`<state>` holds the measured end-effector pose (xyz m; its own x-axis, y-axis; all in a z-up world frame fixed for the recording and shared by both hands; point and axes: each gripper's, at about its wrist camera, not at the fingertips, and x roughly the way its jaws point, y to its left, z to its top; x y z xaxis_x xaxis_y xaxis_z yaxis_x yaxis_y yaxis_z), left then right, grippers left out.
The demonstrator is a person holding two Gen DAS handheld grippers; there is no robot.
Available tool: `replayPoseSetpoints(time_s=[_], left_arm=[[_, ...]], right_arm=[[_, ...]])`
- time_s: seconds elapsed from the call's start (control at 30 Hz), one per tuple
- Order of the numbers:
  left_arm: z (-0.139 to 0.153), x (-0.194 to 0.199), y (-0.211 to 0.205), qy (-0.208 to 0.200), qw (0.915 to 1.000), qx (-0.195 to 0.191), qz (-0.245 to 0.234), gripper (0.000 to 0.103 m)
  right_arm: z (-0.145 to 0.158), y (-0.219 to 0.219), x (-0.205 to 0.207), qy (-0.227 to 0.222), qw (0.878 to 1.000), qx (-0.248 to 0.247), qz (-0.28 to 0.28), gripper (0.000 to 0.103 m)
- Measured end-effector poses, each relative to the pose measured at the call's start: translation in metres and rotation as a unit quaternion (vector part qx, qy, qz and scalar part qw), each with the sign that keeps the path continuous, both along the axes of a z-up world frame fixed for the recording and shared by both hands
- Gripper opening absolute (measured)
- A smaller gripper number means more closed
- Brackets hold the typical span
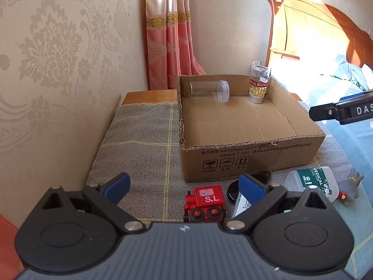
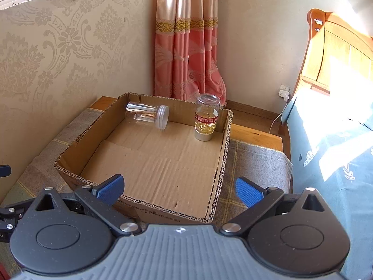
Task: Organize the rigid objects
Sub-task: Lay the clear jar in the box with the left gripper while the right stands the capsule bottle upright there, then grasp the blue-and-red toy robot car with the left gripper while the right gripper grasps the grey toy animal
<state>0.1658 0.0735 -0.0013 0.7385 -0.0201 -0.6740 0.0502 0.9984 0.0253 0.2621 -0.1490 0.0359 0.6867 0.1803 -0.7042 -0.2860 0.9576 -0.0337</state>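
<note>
An open cardboard box sits on a grey checked cloth. Inside at the back lie an empty clear jar on its side and an upside-down jar of yellow capsules. My left gripper is open and empty, low over the cloth, just above a red toy train. My right gripper is open and empty, above the box's near edge. A white medical bottle, a black round lid and a grey toy figure lie in front of the box.
A patterned wall runs along the left and a pink curtain hangs behind. A wooden headboard and a bed with blue bedding stand to the right. The right gripper's arm shows at the left view's right edge.
</note>
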Motion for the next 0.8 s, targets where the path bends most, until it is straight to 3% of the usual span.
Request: replayPoseSetpoints(time_s=[0.33,0.8], left_arm=[[-0.008,-0.014,-0.011,0.007,0.9998,0.009,-0.016,0.099],[-0.011,-0.029,-0.022,0.016,0.9995,0.017,-0.023,0.099]], right_arm=[[-0.037,-0.056,-0.064,0.021,0.999,0.007,-0.034,0.103],[-0.078,-0.086,-0.067,0.065,0.996,0.053,-0.036,0.103]])
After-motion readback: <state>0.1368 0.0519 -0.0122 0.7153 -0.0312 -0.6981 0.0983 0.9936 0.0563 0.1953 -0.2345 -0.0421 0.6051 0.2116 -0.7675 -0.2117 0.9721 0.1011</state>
